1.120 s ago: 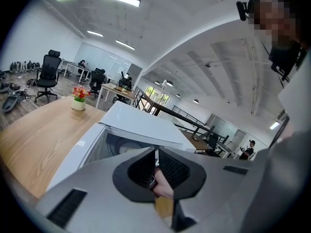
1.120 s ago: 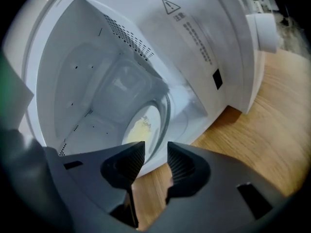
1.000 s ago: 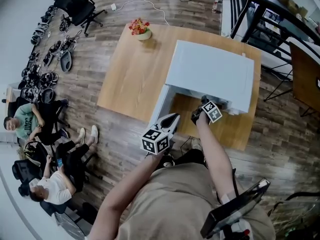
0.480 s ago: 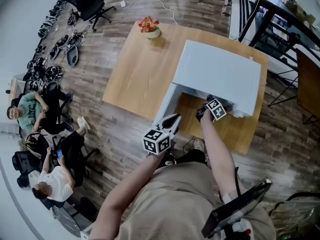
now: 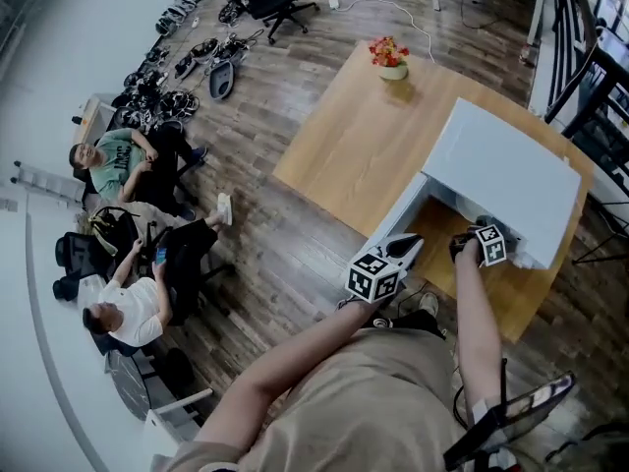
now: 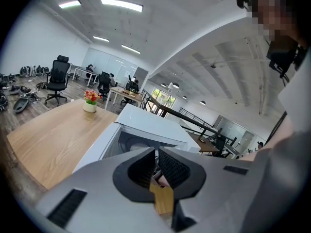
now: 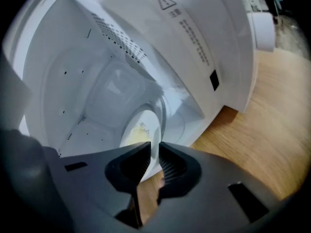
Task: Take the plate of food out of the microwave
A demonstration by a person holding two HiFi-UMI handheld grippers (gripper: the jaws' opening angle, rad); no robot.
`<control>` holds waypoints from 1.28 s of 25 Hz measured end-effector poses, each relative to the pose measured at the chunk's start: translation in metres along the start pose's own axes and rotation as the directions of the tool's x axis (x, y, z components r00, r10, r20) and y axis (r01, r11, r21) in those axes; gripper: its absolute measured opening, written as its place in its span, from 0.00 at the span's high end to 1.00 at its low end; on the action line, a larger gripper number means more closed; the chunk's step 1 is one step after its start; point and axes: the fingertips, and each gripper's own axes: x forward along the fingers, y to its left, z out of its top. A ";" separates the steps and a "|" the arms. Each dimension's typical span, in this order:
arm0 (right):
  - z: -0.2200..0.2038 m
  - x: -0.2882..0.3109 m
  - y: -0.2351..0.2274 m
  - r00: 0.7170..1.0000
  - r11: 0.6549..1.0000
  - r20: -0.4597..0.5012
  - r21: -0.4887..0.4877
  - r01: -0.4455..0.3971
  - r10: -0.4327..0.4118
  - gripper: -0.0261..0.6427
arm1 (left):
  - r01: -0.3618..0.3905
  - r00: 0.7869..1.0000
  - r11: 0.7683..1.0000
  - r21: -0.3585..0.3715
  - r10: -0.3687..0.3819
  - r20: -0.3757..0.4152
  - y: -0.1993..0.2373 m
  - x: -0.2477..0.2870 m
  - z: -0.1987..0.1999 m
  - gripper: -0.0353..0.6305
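The white microwave stands on the wooden table with its door swung open. Inside, in the right gripper view, a white plate with pale yellow food rests on the glass turntable. My right gripper reaches into the opening and its jaws are closing, with the plate's near rim between the pads. From the head view, the right gripper sits at the cavity mouth. My left gripper hangs in front of the open door, shut with nothing in it, and looks toward the microwave.
A small vase of red flowers stands at the table's far corner. People sit on chairs on the wood floor to the left. Dark railings and desks lie to the right of the table.
The head view has swung, so table and microwave now appear farther right and higher. Both grippers keep their places by the microwave opening.
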 end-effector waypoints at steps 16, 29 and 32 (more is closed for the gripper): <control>-0.002 -0.045 0.018 0.946 0.901 0.019 0.300 -0.313 0.323 0.94 | -0.005 1.000 1.000 0.024 0.006 -0.008 -0.013 -0.016 -0.001 0.94; -0.017 -0.087 0.028 0.889 0.874 -0.062 0.229 -0.429 0.453 0.94 | -0.010 1.000 1.000 0.019 0.010 0.025 -0.010 -0.022 -0.001 0.94; -0.018 -0.104 0.033 0.879 0.874 -0.097 0.201 -0.442 0.467 0.94 | -0.011 0.999 1.000 -0.001 0.011 0.036 -0.011 -0.021 -0.002 0.94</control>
